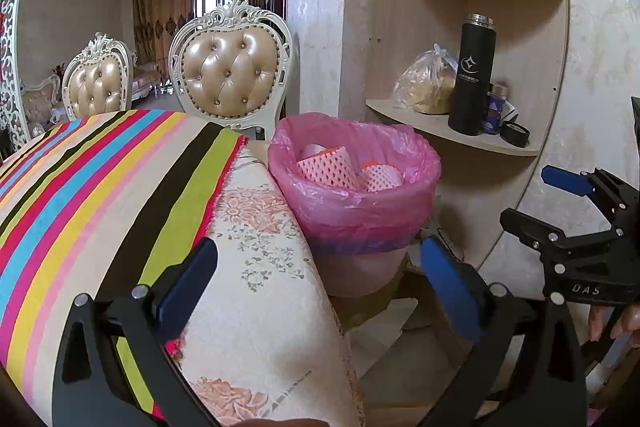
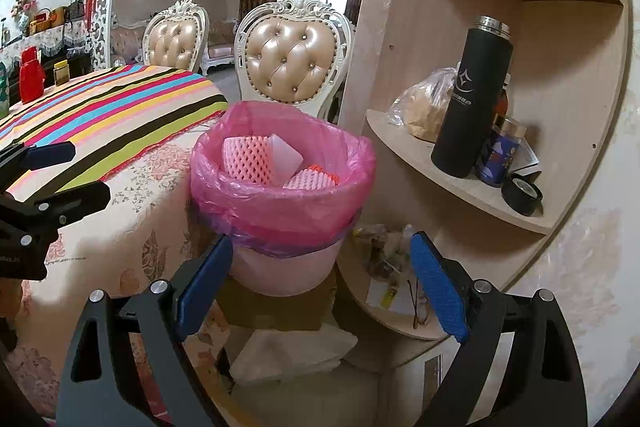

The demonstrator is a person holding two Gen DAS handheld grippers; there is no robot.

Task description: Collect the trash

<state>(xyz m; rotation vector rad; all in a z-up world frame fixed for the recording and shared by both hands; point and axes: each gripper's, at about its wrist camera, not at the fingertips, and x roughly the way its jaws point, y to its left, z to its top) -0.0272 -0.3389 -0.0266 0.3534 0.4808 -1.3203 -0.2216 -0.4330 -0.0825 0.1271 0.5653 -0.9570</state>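
A trash bin lined with a pink bag (image 1: 356,203) (image 2: 280,203) stands on a cardboard box beside the table. Inside lie pieces of pink foam fruit netting (image 1: 326,167) (image 2: 248,159) and a white foam piece (image 2: 286,151). My left gripper (image 1: 320,275) is open and empty, in front of the bin over the table's corner. My right gripper (image 2: 322,267) is open and empty, just in front of the bin and below its rim. The right gripper also shows at the right edge of the left wrist view (image 1: 540,195). The left gripper shows at the left edge of the right wrist view (image 2: 80,167).
The table (image 1: 256,227) (image 2: 132,163) has a striped cloth over a floral one. A corner shelf (image 1: 460,127) (image 2: 472,187) holds a black flask (image 1: 472,75) (image 2: 472,99), a bagged item, a tape roll. Two padded chairs (image 1: 232,71) stand behind.
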